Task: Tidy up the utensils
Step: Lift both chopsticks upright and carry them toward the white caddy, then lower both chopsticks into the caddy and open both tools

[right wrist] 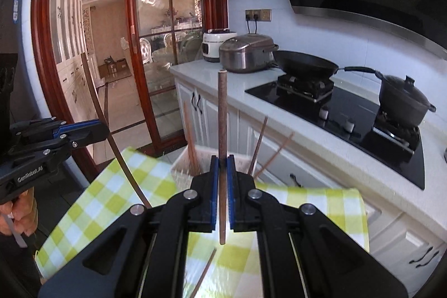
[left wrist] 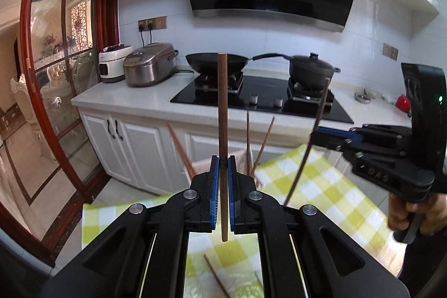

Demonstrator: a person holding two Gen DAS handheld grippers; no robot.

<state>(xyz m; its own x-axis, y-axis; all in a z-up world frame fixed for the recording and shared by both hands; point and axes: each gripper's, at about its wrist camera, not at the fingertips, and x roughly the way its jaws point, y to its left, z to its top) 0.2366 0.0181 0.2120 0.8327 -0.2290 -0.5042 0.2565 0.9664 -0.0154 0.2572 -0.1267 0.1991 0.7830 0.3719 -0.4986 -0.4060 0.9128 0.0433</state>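
Fingers of both grippers clamp upright chopsticks above checkered tablecloth, kitchen counter beyond.

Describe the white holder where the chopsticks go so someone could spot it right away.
Find the yellow-and-white checked tablecloth. At its far edge, toward the white cabinets, stands a white holder. Several brown chopsticks stick up out of it at angles, unlike anything else on the cloth.
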